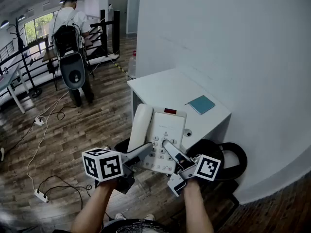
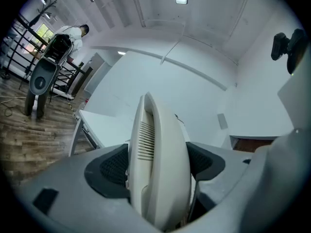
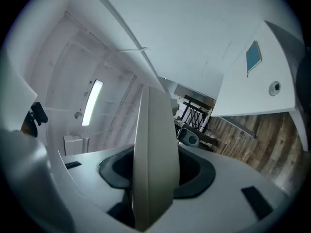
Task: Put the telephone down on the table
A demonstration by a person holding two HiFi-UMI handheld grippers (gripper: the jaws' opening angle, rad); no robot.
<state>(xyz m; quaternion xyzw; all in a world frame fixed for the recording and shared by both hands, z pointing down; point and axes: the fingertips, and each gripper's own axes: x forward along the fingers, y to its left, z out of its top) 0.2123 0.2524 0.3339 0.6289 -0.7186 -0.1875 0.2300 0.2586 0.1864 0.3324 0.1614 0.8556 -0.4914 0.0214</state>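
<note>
While left gripper [image 1: 142,153], right gripper [image 1: 173,153] clamp telephone [image 1: 166,124] | overlapping table [image 1: 165,87] edge

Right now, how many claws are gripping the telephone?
2. The left claw is shut on the telephone at its handset side; the right claw clamps its right side. Both show, none hidden.

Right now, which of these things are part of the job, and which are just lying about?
Part of the job: telephone, gripped by left gripper and right gripper; white table.
Lying about: teal notebook; power strip on the floor.
</note>
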